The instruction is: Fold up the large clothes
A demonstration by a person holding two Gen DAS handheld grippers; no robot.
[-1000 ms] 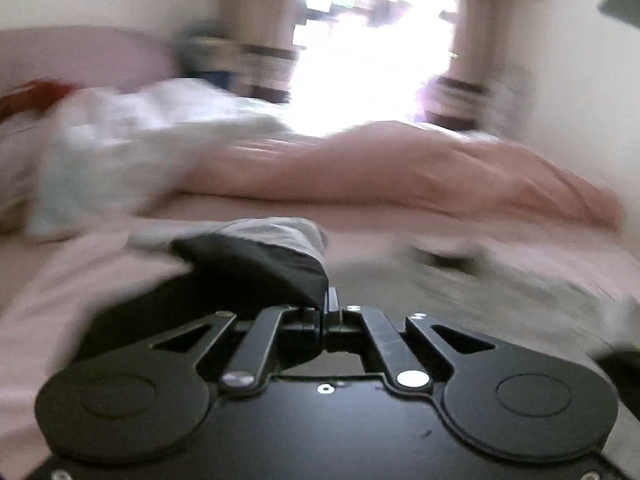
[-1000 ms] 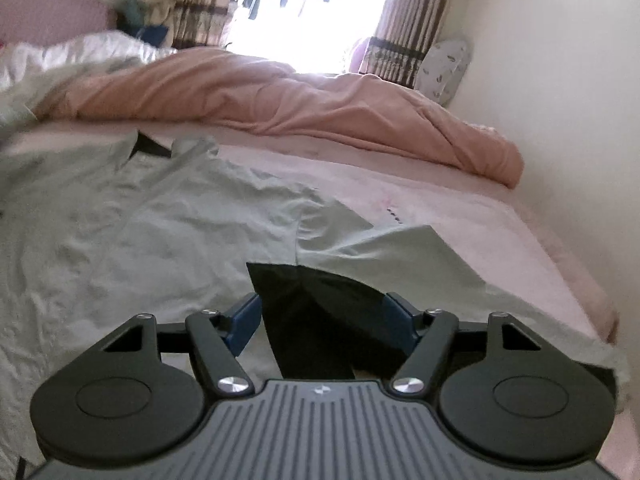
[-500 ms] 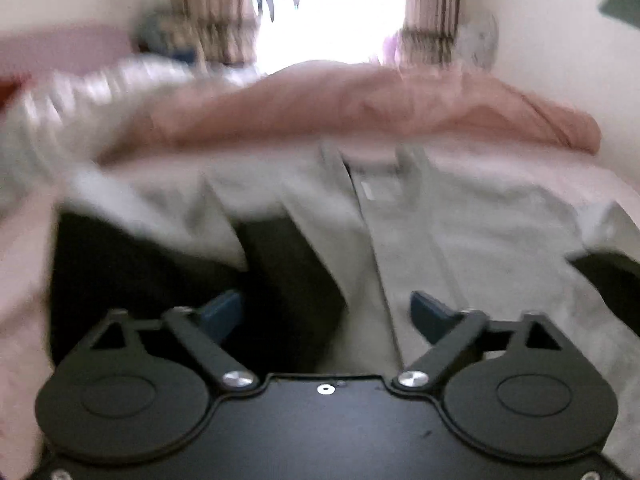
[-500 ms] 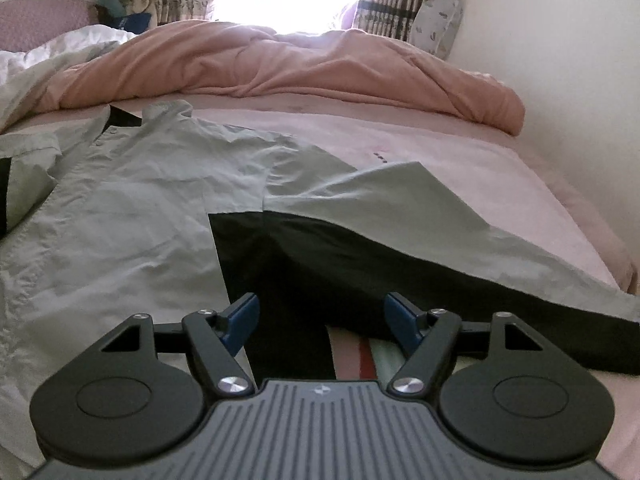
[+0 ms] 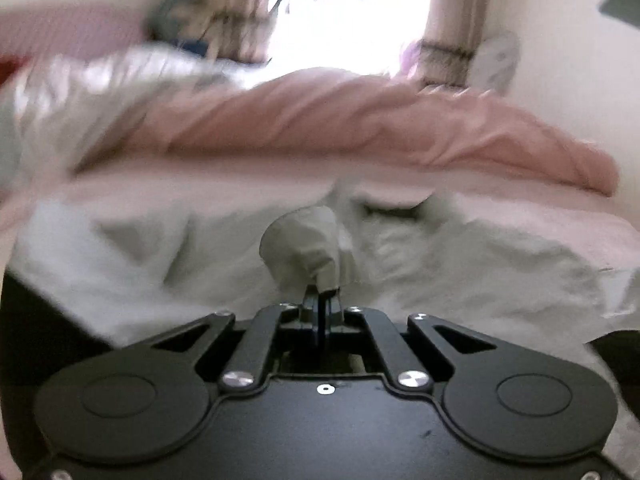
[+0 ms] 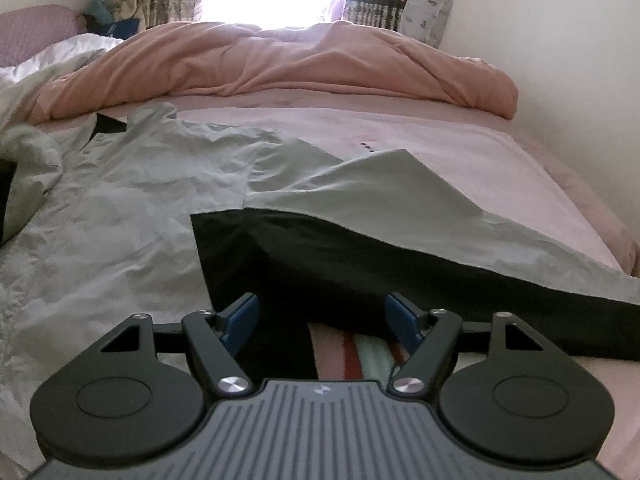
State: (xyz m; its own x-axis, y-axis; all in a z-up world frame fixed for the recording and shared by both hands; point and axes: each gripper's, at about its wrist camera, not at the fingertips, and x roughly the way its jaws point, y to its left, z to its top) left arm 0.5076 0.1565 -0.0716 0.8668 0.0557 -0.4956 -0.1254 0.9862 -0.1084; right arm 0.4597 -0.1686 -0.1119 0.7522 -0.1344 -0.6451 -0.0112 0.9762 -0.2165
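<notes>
A large pale grey jacket [image 6: 132,208] with black panels lies spread on the pink bed sheet [image 6: 460,148]. Its right sleeve [image 6: 392,208] lies stretched out to the right, grey above and black below. My right gripper [image 6: 322,316] is open and empty, low over the black panel near the sleeve's root. In the blurred left wrist view my left gripper [image 5: 322,292] is shut on a bunched fold of the grey jacket [image 5: 304,244], lifted above the rest of the garment [image 5: 460,264].
A crumpled pink duvet [image 6: 288,60] lies across the far side of the bed. White bedding [image 6: 60,56] is heaped at the far left. A wall [image 6: 560,40] runs along the right. A striped cloth [image 6: 360,354] shows under the jacket's hem.
My left gripper was open half a second ago and has shut on a fold of the jacket. My right gripper has drawn back slightly and stayed open.
</notes>
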